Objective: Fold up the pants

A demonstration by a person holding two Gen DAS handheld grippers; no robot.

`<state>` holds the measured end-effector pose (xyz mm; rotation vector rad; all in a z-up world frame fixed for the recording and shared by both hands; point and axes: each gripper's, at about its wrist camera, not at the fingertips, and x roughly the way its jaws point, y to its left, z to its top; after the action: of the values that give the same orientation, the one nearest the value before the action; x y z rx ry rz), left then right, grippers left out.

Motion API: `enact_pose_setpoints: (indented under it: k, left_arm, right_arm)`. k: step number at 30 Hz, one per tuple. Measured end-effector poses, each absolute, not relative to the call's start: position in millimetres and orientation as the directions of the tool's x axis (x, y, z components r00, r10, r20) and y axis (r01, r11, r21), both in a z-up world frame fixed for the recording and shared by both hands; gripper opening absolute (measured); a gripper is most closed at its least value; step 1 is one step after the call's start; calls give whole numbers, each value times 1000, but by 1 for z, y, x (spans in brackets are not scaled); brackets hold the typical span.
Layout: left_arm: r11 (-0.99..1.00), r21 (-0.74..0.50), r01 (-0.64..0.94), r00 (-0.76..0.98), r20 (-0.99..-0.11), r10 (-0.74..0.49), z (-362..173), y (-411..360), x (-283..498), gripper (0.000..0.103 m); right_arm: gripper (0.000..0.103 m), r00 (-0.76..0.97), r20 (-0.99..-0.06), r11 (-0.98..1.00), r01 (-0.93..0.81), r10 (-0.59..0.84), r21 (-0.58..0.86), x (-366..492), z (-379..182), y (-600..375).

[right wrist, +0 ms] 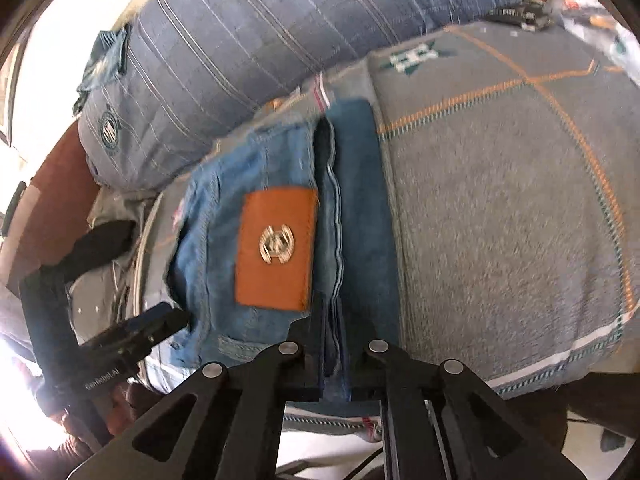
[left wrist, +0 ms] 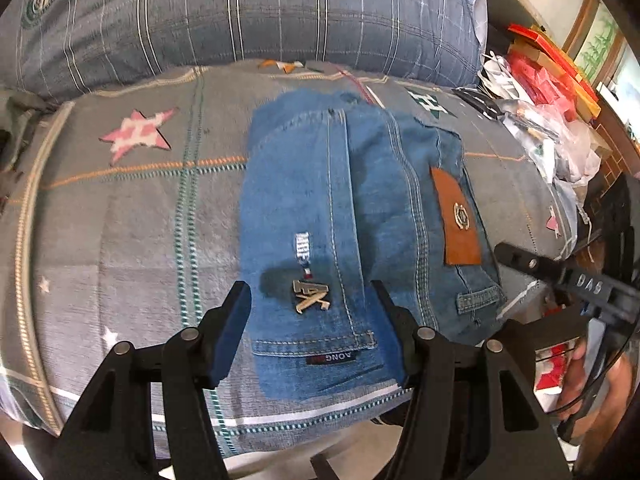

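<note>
Blue denim pants (left wrist: 312, 200) lie folded into a compact stack on the grey bed cover (left wrist: 120, 220), with an orange leather patch (left wrist: 458, 220) and a metal charm (left wrist: 311, 295) on top. My left gripper (left wrist: 312, 320) is open, its fingers astride the near edge of the stack, above the back pocket. In the right wrist view the pants (right wrist: 280, 200) and their patch (right wrist: 276, 248) show from the side. My right gripper (right wrist: 334, 344) is shut on the edge of the folded layers. The right gripper also shows at the right in the left wrist view (left wrist: 520, 258).
A large blue plaid pillow (left wrist: 240, 12) lies behind the pants. Plastic bags and red boxes (left wrist: 540, 92) pile up at the right of the bed. The bed's front edge (left wrist: 320, 416) runs just under my grippers. The left gripper (right wrist: 132, 332) shows at the left of the right wrist view.
</note>
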<state>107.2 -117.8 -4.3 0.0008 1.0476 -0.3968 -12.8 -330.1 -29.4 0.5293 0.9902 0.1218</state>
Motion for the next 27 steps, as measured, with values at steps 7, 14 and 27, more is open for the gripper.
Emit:
enact_pose_setpoints:
  k: [7, 14, 27]
  left_arm:
    - [947, -146, 286, 458, -848, -269, -3, -112, 119, 59]
    - [966, -122, 228, 490, -843, -222, -4, -99, 130, 70]
    - [960, -202, 193, 538, -797, -275, 5, -72, 163, 87]
  right_arm:
    - [31, 609, -730, 854, 159, 310, 495, 1, -10, -335]
    - [38, 612, -721, 846, 153, 324, 510, 15, -12, -331]
    - [45, 629, -708, 825, 183, 320, 535, 25, -18, -345]
